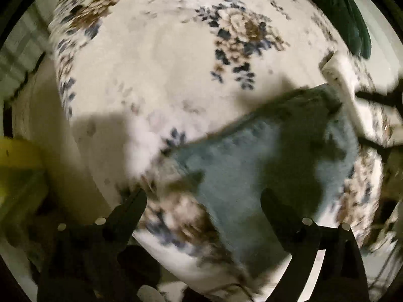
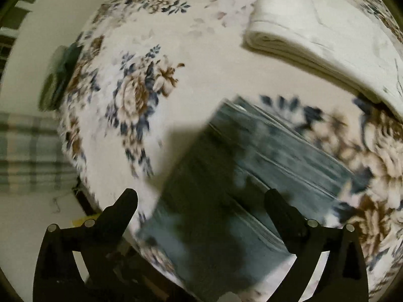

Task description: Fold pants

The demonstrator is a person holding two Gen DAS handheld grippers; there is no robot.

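The pants (image 1: pixel 264 166) are blue-grey and lie folded on a white floral bedspread (image 1: pixel 156 58). In the right wrist view the pants (image 2: pixel 252 176) show stacked folded layers. My left gripper (image 1: pixel 204 196) is open and empty, hovering above the near edge of the pants. My right gripper (image 2: pixel 201 196) is open and empty above the pants. Both views are blurred by motion.
A folded white cloth (image 2: pixel 314 30) lies on the bed beyond the pants; it also shows in the left wrist view (image 1: pixel 347 88). A dark green item (image 2: pixel 58 80) sits at the bed's left edge. A yellow object (image 1: pixel 17 156) is off the bed at left.
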